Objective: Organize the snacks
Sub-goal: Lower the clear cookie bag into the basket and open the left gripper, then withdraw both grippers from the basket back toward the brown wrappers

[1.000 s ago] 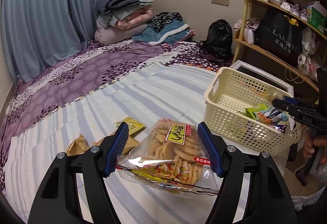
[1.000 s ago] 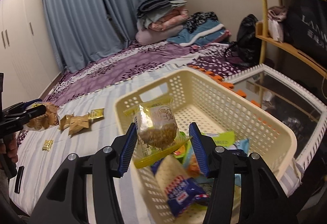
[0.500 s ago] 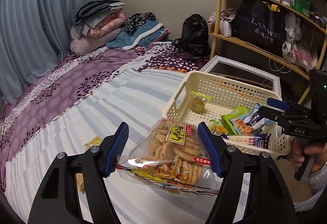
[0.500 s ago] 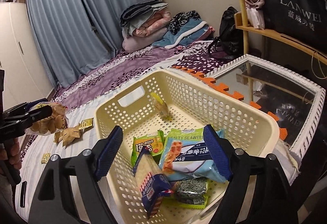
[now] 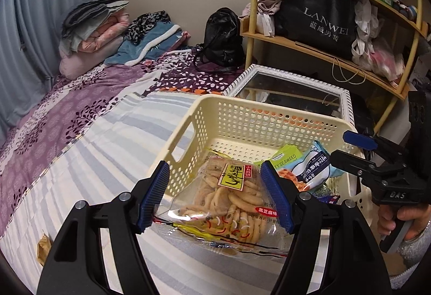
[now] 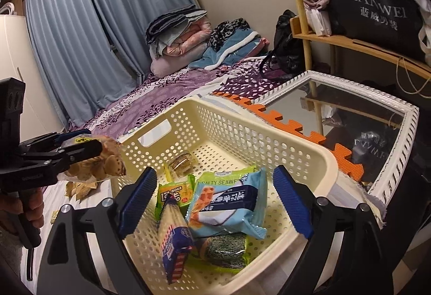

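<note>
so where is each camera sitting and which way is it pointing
Left wrist: rides the left claw, looking along its fingers over the clamped rice cracker bag toward the basket; the right claw and hand show at right.
Right wrist: rides the open right claw, looking down into the basket; the left claw shows at left.
Shared: basket, cracker bag, blue snack pack.

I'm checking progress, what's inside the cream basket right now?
Inside the basket: a blue seaweed packet, a green packet, a blue cracker pack, a dark seaweed pack, and a small clear-wrapped snack. Anything beneath them is covered.
</note>
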`<state>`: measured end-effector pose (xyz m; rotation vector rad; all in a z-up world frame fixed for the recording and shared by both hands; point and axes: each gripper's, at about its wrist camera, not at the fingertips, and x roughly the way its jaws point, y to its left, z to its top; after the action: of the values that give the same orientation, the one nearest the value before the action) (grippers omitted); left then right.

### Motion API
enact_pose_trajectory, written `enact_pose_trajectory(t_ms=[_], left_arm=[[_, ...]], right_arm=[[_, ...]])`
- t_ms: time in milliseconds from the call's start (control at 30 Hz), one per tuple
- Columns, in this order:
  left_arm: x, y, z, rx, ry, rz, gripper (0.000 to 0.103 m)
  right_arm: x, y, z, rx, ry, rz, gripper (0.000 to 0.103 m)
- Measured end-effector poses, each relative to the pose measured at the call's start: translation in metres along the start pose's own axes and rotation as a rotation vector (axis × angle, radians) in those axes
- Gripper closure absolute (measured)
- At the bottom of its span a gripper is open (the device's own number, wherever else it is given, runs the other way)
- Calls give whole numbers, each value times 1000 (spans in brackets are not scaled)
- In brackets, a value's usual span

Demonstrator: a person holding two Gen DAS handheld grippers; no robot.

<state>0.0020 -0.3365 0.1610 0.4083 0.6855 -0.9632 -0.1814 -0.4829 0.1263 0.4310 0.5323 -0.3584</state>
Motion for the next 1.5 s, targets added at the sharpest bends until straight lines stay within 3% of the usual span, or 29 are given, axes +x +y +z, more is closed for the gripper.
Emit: enact_pose_trajectory(t_ms=[67, 100, 133, 167, 767, 1033, 1500], left_arm=[[8, -3, 3, 3, 3, 2, 30], [10, -4, 4, 5, 0, 10, 23], [10, -4, 4, 5, -7, 25, 10], [9, -3, 4, 3, -20, 43, 6], [-9, 31, -12, -91, -18, 103, 5], [-20, 42, -18, -117, -18, 138, 4], [-37, 63, -32, -147, -26, 253, 3]], right_arm=[[-1, -4, 0, 11, -2, -5, 16], [-1, -6, 0, 17, -4, -7, 16], [-1, -8, 0, 20, -6, -9, 16], [-2, -9, 0, 25, -9, -12, 15], [-3, 9, 6, -1, -20, -8, 14], [-7, 21, 8, -12, -30, -9, 5], [-7, 45, 11, -64, -17, -6, 5]])
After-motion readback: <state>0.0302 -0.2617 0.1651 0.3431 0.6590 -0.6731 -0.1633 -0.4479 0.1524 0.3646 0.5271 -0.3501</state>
